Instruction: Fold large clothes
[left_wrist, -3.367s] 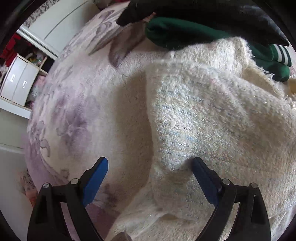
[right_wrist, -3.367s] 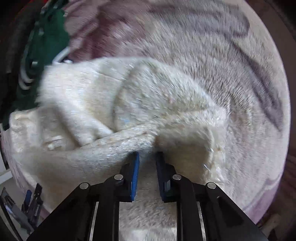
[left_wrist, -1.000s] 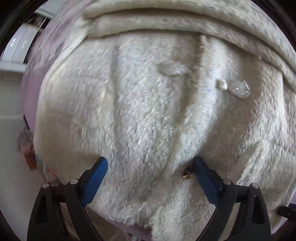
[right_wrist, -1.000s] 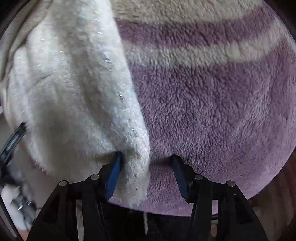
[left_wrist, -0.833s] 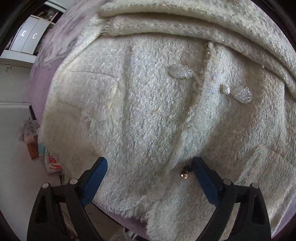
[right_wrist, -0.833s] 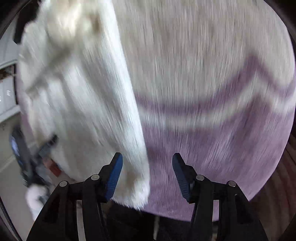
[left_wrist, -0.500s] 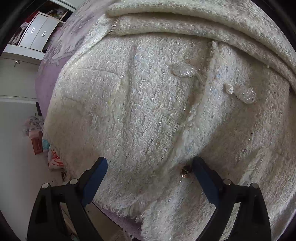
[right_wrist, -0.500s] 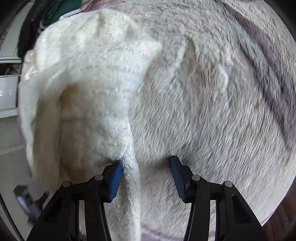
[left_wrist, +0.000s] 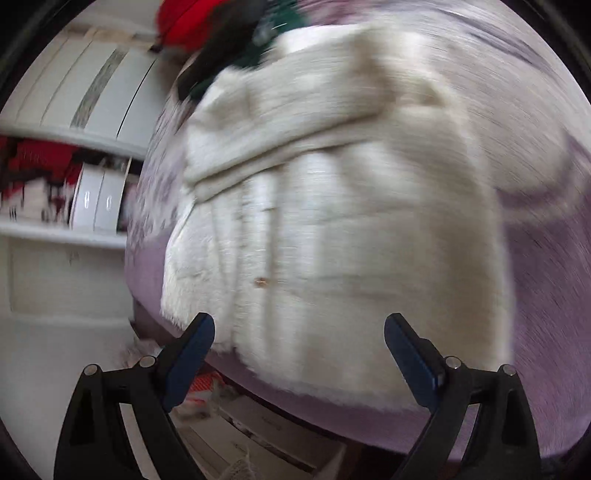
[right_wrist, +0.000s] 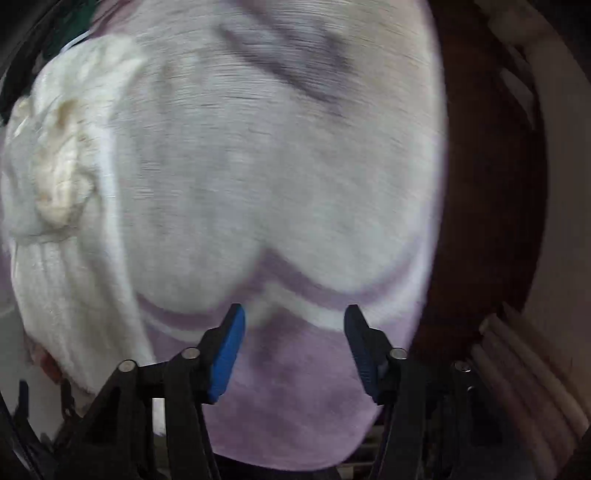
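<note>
While both claws gape wide and empty, the cream jacket lies folded beyond the left claw.

Left claw, right claw: black frames, blue finger pads, silver rivets.

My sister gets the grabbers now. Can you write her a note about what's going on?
Left gripper: open, empty, above the near edge of the cream jacket.
Right gripper: open, empty, over the purple blanket, jacket off to its left.
The jacket lies on the blanket, partly folded, with a thick fold across its far part. The pictures are blurry.
Left: finish folding and tidy it. A dark pile of other clothes lies behind it.
</note>
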